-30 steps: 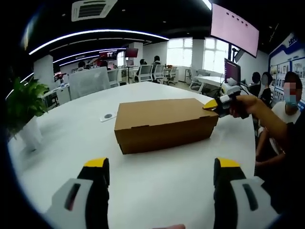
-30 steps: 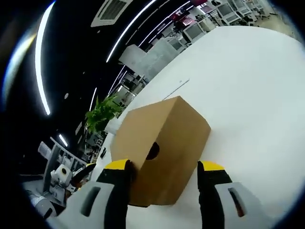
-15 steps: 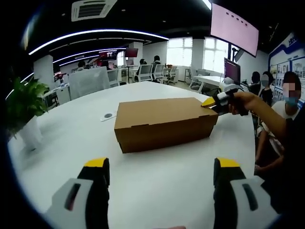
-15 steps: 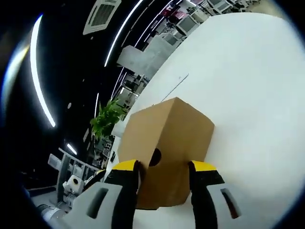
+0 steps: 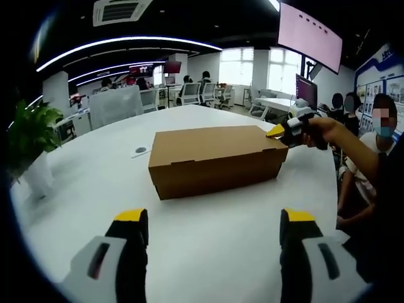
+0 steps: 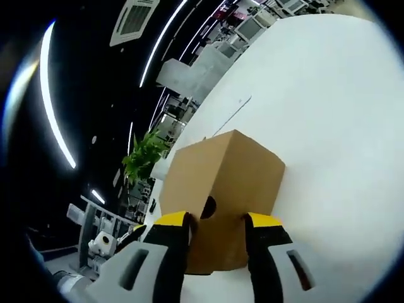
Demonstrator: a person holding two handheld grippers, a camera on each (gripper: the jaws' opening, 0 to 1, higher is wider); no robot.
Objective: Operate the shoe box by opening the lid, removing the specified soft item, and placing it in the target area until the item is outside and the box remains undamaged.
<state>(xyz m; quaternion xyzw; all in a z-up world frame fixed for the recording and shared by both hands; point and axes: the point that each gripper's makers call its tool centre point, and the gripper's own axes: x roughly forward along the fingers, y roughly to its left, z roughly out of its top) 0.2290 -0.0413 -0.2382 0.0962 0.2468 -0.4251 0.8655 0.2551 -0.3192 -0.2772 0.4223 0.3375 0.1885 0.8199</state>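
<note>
The closed cardboard shoe box (image 5: 214,159) is lying on the white surface (image 5: 208,252), at 12 o'clock from your left claw (image 5: 211,230), which is hanging released and apart from it. Your right claw (image 6: 216,221) is clenching the box's end panel by its round hole (image 6: 207,207); a potted plant (image 5: 31,142) is standing at 9 o'clock.

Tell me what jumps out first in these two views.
The brown shoe box dominates, lying closed in the middle of the white table. The right tool has its yellow-tipped jaws astride the box's end wall with the round finger hole, while the left tool hangs open, well short of the box. A potted plant stands at the table's left edge.
</note>
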